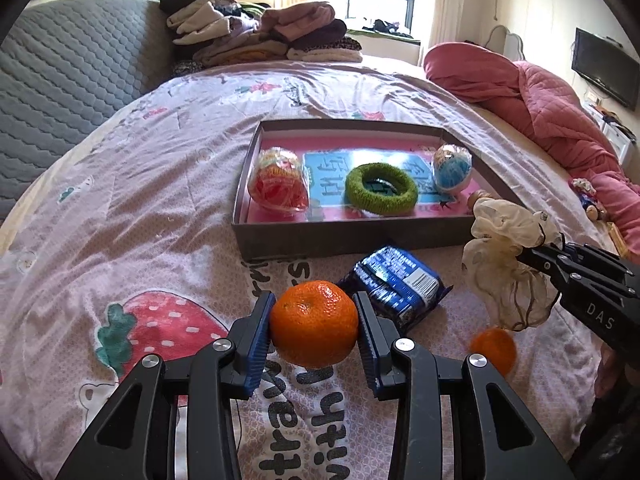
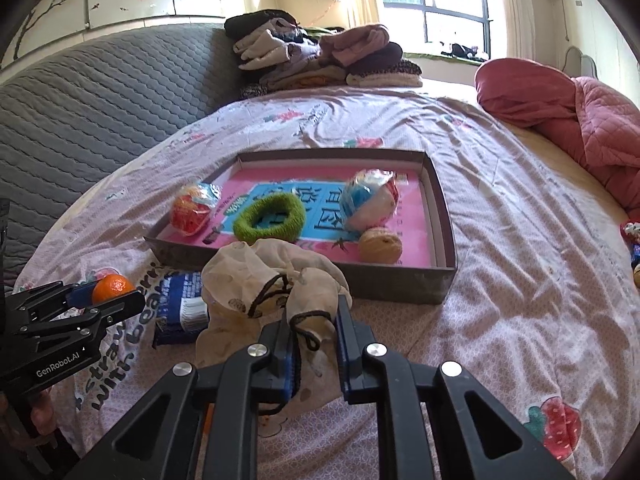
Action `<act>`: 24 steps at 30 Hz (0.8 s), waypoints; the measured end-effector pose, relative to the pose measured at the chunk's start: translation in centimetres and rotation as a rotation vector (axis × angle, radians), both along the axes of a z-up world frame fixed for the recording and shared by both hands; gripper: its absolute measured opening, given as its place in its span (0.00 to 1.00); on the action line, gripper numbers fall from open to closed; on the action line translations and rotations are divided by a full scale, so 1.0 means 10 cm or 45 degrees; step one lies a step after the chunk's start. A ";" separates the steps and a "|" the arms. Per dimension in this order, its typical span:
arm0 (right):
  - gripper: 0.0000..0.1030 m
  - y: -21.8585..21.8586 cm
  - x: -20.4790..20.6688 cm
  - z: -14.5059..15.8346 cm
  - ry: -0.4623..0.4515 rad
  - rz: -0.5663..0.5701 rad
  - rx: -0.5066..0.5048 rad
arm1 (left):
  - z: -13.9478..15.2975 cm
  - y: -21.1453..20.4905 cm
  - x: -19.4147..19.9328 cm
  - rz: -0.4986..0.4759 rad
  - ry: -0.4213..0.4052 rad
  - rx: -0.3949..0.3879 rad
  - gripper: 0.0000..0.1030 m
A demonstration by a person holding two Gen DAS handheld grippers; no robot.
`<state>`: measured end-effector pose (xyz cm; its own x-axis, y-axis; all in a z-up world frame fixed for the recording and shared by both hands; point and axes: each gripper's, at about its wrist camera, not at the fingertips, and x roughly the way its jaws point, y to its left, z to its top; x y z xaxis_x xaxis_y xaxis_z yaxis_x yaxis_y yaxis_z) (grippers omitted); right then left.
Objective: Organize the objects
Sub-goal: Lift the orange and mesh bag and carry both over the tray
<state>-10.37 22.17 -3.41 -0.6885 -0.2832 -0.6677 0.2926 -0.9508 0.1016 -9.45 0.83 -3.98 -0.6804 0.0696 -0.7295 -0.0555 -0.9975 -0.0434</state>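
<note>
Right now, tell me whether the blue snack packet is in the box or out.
Out. The blue snack packet lies on the bedsheet in front of the box, outside its near wall.

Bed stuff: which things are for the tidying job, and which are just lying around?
For the job: orange in left gripper, cloth pouch in right gripper, second orange, blue packet, box.

Just lying about: folded clothes, pink quilt.

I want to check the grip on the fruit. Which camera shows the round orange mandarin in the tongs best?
The left wrist view: the round orange mandarin fills the centre, pressed between the blue pads of the left tongs. The right wrist view shows only its top at the far left, small and half hidden by those tongs.
</note>
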 end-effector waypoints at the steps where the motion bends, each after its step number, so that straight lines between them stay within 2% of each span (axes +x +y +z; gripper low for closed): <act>1: 0.16 0.00 0.01 0.01 0.010 -0.001 0.003 | 0.02 0.01 0.01 0.003 0.007 -0.005 0.39; 24: 0.16 -0.01 0.25 0.50 0.248 -0.016 -0.006 | 0.41 0.16 -0.03 0.002 0.104 0.006 0.39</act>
<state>-7.83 22.04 1.58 -0.8078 -0.2770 -0.5203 0.2955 -0.9541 0.0491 -9.71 2.47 0.07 -0.7378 0.0717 -0.6712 -0.0573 -0.9974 -0.0436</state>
